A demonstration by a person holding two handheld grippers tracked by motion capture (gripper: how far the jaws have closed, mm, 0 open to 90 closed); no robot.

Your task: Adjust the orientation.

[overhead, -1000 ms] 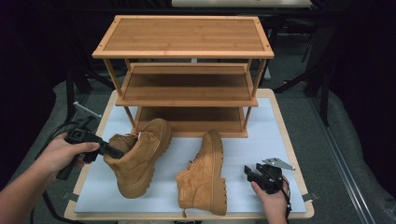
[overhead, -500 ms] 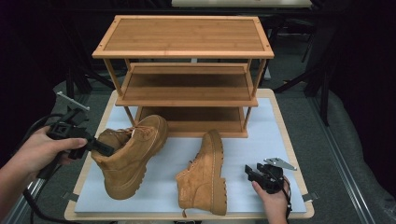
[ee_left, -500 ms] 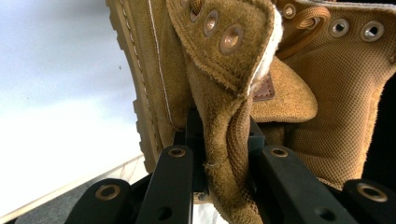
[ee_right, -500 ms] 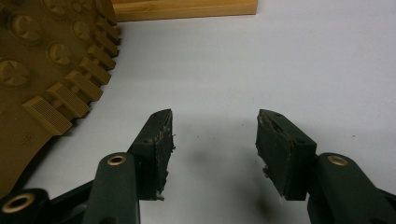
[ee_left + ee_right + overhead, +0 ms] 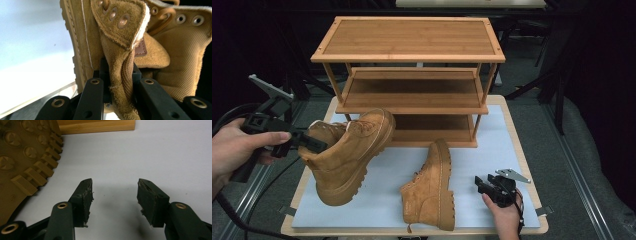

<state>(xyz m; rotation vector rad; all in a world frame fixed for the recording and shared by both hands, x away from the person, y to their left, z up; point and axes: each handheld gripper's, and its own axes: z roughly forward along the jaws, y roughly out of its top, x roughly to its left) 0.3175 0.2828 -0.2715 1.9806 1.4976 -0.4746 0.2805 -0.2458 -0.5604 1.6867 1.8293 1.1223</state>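
Here the rack (image 5: pixel 412 95) shelves lie bare, 2 boots (image 5: pixel 347 150) outside.

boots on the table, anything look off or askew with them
Yes. The second boot lies tipped on its side on the white mat, its lugged sole facing the open right gripper. The lifted boot hangs tilted, toe raised toward the shoe rack, held by its collar flap in the left gripper.
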